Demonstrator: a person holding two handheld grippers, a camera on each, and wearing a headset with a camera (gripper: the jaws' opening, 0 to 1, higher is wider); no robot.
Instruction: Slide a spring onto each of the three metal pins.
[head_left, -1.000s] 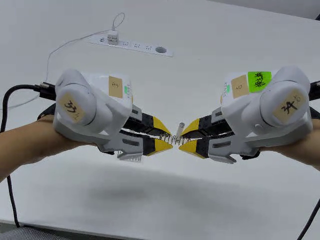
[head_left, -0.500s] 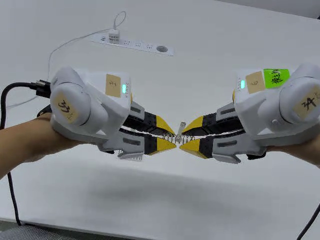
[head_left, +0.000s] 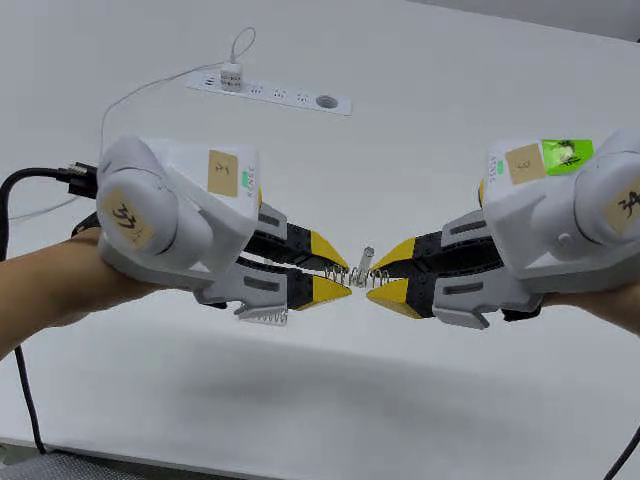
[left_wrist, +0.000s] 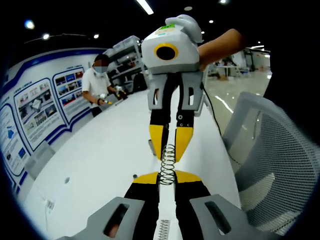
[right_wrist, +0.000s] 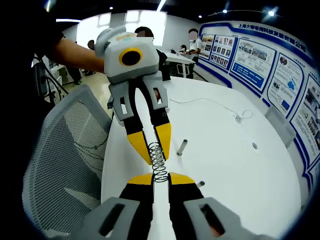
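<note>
While a white desk lies under everything, the left gripper and right gripper face each other, each pair of fingers clamped on one end of a spring held level in the air, just in front of a small upright metal pin.

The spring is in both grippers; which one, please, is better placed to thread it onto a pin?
Probably right: the right gripper holds the spring, with a pin plainly beside it.

Right gripper: withdrawn toward 3 o'clock. Gap to left gripper wider; more spring exposed between them.
</note>
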